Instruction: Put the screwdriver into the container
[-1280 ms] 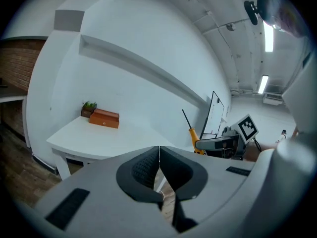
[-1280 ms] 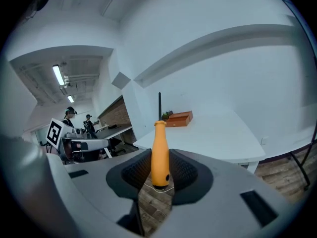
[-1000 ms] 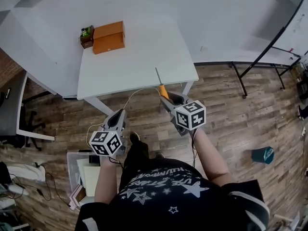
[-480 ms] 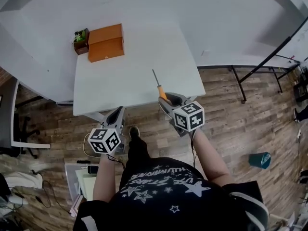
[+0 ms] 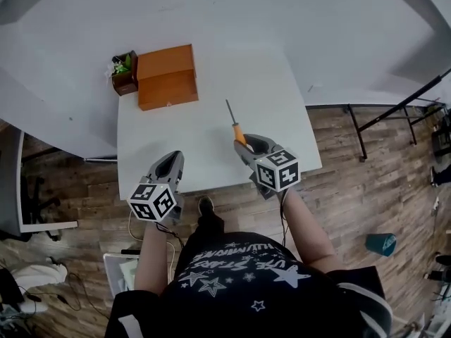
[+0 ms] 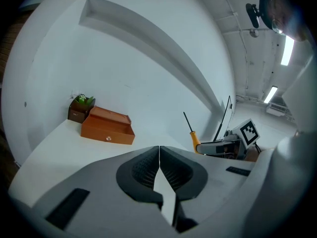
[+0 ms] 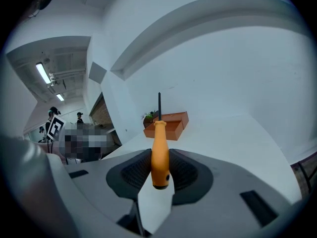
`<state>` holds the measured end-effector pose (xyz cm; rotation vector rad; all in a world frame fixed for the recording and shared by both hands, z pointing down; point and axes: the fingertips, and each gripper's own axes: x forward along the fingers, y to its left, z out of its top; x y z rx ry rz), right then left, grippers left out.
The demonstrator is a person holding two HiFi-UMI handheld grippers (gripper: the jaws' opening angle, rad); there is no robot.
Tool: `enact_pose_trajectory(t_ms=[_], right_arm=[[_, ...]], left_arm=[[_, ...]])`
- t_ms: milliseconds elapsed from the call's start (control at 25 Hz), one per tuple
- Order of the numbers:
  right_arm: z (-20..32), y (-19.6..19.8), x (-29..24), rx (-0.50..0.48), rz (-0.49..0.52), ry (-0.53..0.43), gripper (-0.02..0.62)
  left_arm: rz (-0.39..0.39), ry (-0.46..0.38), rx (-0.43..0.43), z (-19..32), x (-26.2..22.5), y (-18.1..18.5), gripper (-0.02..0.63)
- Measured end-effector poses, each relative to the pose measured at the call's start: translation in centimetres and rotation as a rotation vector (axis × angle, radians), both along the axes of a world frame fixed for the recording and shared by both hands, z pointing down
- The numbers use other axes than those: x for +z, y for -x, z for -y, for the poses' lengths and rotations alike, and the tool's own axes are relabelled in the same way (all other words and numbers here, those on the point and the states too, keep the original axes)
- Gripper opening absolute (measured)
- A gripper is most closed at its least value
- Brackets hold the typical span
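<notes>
An orange-handled screwdriver [image 5: 235, 124] [image 7: 159, 148] [image 6: 191, 134] with a dark shaft is held in my right gripper [image 5: 245, 144] [image 7: 159, 170], which is shut on its handle; the shaft points away over the white table [image 5: 211, 139]. The orange box-shaped container [image 5: 167, 77] [image 6: 107, 128] [image 7: 168, 124] sits at the table's far left, well beyond both grippers. My left gripper [image 5: 171, 167] [image 6: 159, 172] hovers over the table's near edge, shut with nothing between its jaws.
A small dark planter with green leaves [image 5: 125, 72] [image 6: 79, 108] stands against the container's left side. A white wall runs behind the table. Wooden floor [image 5: 366, 182] lies to the right, with a black stand [image 5: 394, 108] and a teal object [image 5: 380, 243] on it.
Both grippers have moved forward from the table's front edge to over the table. The right gripper still holds the screwdriver; the container now appears nearer.
</notes>
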<state>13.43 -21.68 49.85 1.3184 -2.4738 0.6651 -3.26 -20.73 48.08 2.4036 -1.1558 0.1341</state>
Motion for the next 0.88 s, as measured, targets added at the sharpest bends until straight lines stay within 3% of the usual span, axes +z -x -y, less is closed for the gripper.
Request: enact_pose_trajectory(t_ms=[440,880], right_arm=[[12.4,5.0,-1.4,-0.053,-0.038,-0.028,0.130],[22.5,12.0,-0.5,-0.255,-0.260,-0.066,0.130]], left_arm=[[-0.017,-0.019,-0.045,11.3,-1.0,5.8,0.021],[-0.031,-0.014,-0.091,19.3,-0.6,10.9,0.021]])
